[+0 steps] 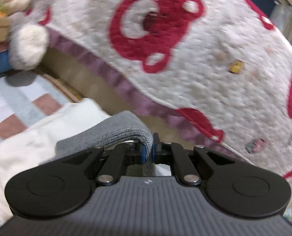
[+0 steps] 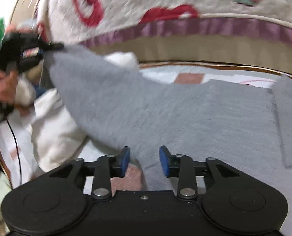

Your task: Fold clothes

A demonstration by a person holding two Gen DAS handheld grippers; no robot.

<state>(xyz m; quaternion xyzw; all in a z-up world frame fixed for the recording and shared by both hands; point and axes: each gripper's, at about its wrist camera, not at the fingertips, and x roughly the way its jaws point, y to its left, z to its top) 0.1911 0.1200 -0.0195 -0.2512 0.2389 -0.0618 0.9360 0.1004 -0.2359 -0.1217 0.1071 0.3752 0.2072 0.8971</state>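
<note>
My left gripper [image 1: 148, 149] has its jaws closed on a fold of the grey garment [image 2: 185, 118], the knit bunched over the blue pads so the cloth hangs from that pinch. From the right wrist view I see why: the pinched edge is lifted up and to the left, where a hand [image 2: 3, 87] holds the left gripper [image 2: 45, 49], and the cloth runs taut from there down to the rest of the garment, which lies flat on the checked sheet [image 2: 188, 78]. Lifting one side like that lets it swing over the flat part as a fold, I judge. My right gripper [image 2: 144, 161] sits low at the garment's near edge with jaws open and nothing between them; it looks placed to pin or take that edge while the left carries its side across, though I cannot tell which. A white garment [image 1: 47, 129] lies crumpled just left of the grey one, partly under it. Behind both runs a quilt [image 1: 185, 68] with red bear prints and a purple trim, and a plush rabbit [image 1: 26, 45] sits at its far left. Both views are blurred, so finer creases are lost to me.
</note>
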